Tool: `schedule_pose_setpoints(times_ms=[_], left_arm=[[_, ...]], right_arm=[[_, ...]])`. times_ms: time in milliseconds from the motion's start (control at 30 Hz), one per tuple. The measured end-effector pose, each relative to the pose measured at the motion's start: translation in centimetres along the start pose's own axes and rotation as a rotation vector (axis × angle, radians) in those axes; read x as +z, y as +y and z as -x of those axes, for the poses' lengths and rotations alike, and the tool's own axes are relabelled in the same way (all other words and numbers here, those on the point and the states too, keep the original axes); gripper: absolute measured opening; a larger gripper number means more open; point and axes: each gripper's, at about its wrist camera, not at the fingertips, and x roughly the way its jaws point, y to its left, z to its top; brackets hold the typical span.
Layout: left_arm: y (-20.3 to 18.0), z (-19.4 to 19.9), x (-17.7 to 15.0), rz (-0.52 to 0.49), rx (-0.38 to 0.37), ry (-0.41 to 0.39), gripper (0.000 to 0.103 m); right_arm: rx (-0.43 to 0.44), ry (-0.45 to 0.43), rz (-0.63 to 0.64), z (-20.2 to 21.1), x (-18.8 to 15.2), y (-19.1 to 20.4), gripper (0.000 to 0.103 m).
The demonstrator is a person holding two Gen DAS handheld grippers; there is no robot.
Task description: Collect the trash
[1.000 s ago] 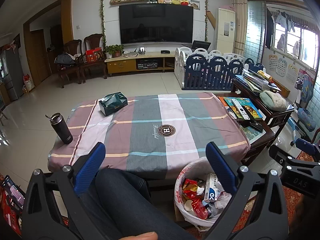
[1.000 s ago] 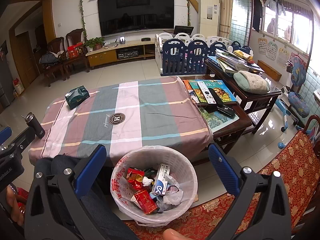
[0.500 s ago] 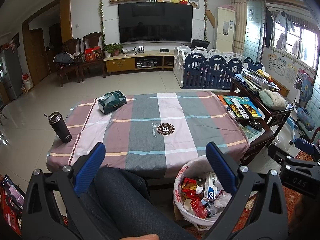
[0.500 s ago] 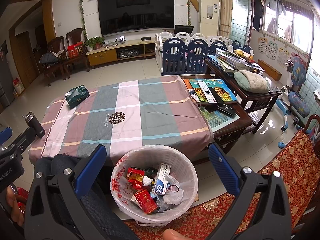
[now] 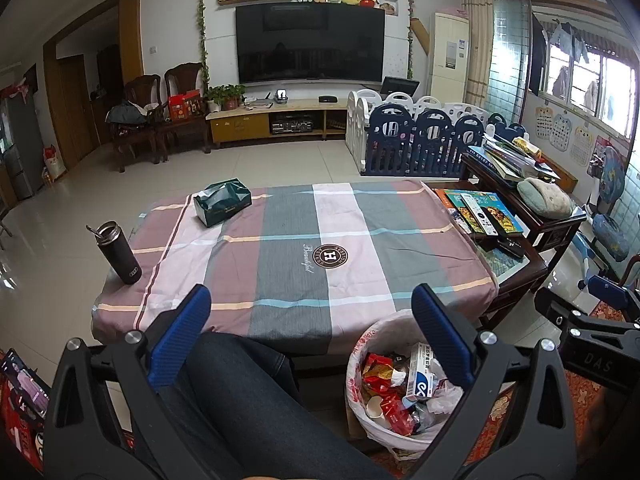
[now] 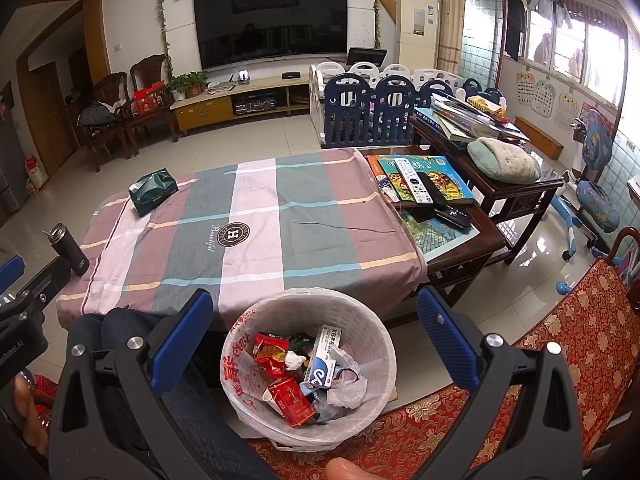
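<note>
A white lined wastebasket point(image 6: 362, 322) point(image 5: 370, 332) stands on the floor at the near edge of a low table. It holds red wrappers point(image 6: 290, 398), a white and blue box point(image 6: 322, 360), and crumpled plastic. My right gripper point(image 6: 314, 320) hovers over the basket, open and holding nothing. My left gripper point(image 5: 310, 312) is open too, above a person's dark-trousered leg point(image 5: 240, 396), with the basket at its right. On the striped tablecloth point(image 5: 296, 240) lie a green tissue pack point(image 5: 222, 202) and a dark flask point(image 5: 118, 252).
Books and remote controls point(image 6: 416, 182) lie on the table's uncovered right end. A dark wooden side table point(image 6: 492, 168) with a grey cushion stands to the right. A red patterned rug point(image 6: 560, 340) covers the floor nearby. A play fence point(image 5: 420, 140) and a TV cabinet point(image 5: 272, 122) are beyond.
The left wrist view has tilted up slightly, so the table sits a bit lower in the frame. The right gripper has held still. Both stay open.
</note>
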Motion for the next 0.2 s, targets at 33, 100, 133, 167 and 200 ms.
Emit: schedule_pose_setpoints(times_ms=[33, 100, 133, 167, 200], left_arm=[[0.07, -0.01, 0.04, 0.002, 0.002, 0.001, 0.1], [0.18, -0.11, 0.1, 0.005, 0.004, 0.002, 0.1], [0.25, -0.12, 0.11, 0.006, 0.005, 0.002, 0.1], [0.25, -0.12, 0.06, 0.007, 0.005, 0.002, 0.1], [0.27, -0.15, 0.1, 0.006, 0.006, 0.002, 0.1]], right_arm=[[0.0, 0.0, 0.0, 0.0, 0.01, -0.01, 0.1], [0.001, 0.001, -0.001, 0.02, -0.09, 0.02, 0.1], [0.0, 0.001, 0.0, -0.01, 0.04, -0.02, 0.1], [0.0, 0.003, 0.0, -0.11, -0.18, -0.02, 0.1], [0.001, 0.002, -0.001, -0.11, -0.17, -0.02, 0.1]])
